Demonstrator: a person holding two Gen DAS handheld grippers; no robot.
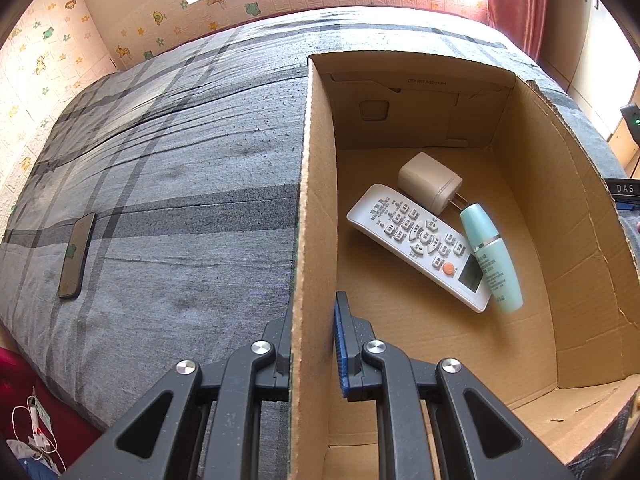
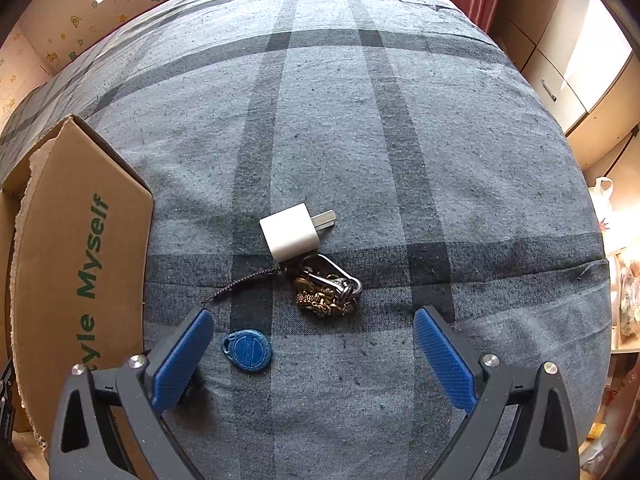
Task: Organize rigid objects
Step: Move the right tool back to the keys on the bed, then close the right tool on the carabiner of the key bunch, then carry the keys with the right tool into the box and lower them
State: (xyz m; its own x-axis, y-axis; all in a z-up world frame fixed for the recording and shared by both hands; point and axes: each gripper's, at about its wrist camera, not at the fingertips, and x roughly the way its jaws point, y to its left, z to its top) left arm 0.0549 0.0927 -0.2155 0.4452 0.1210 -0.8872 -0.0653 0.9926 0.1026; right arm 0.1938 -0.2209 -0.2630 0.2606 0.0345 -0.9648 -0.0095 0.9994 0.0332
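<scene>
My left gripper (image 1: 314,328) is shut on the left wall of an open cardboard box (image 1: 316,208), one finger outside and one inside. Inside the box lie a white remote control (image 1: 420,246), a beige charger plug (image 1: 430,182) and a pale green bottle (image 1: 492,258). In the right wrist view my right gripper (image 2: 314,332) hangs wide open just above the bed. A bunch of keys with a carabiner (image 2: 326,288) lies between its fingertips and slightly beyond them. Its blue round fob (image 2: 248,350) rests by the left finger. A white charger cube (image 2: 292,232) lies just past the keys.
Everything sits on a bed with a grey plaid cover (image 1: 180,184). A dark phone (image 1: 76,256) lies on the cover left of the box. The box's flap with green lettering (image 2: 84,264) stands left of my right gripper. A curtain (image 1: 516,4) hangs beyond the bed.
</scene>
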